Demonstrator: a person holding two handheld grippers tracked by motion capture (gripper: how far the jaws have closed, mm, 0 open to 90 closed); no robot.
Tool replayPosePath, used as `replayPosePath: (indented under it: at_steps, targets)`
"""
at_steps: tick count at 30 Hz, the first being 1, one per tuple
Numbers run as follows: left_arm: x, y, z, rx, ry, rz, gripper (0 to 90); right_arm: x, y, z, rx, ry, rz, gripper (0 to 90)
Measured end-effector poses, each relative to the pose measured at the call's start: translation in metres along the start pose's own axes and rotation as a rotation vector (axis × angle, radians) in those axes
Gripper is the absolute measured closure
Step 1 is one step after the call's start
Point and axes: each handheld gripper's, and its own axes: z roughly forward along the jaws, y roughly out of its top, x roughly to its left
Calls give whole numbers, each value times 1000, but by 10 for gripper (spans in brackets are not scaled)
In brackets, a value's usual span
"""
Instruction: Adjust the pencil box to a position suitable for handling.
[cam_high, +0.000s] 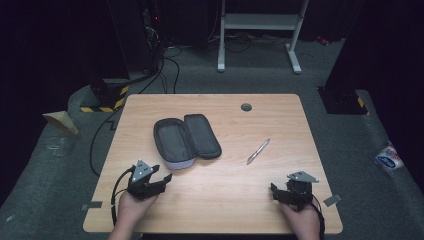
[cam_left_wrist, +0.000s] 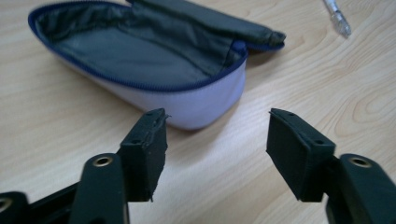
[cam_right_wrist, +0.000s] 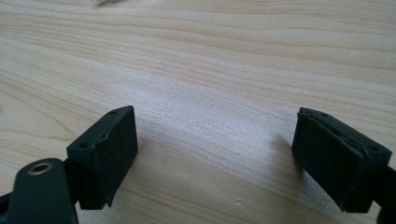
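Note:
An open dark pencil case (cam_high: 186, 142) with a pale lilac outside lies left of the table's middle, its lid folded out to the right. A pen (cam_high: 258, 151) lies slantwise to its right. My left gripper (cam_high: 162, 179) is held just in front of the case's near end, apart from it. In the left gripper view the jaws (cam_left_wrist: 217, 116) stand open with nothing between them, and the case (cam_left_wrist: 140, 51) and the pen (cam_left_wrist: 337, 16) lie beyond. My right gripper (cam_high: 276, 192) rests near the front right edge. Its jaws (cam_right_wrist: 215, 114) are open over bare wood.
The wooden table (cam_high: 215, 215) has a round cable hole (cam_high: 246, 106) at the back. On the dark floor behind stand a white metal frame (cam_high: 260, 30) and a yellow-black striped base (cam_high: 107, 100) with cables. A packet (cam_high: 387, 160) lies on the floor at the right.

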Motion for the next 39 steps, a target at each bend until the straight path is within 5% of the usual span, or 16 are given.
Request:
replayPosePath:
  at_steps: [9,15,26,39]
  targets:
    - [-3,28,22,-24,-9,29,411,0,0,0,-1,1,-2,140]
    - [-1,32,37,-12,-9,53,421,0,0,0,-2,1,-3,147]
    - [4,19,54,44,4,56,469,0,0,-1,-5,-1,-13,160]
    - [-5,6,52,22,-37,17,608,2,-1,-1,-3,-4,-3,166]
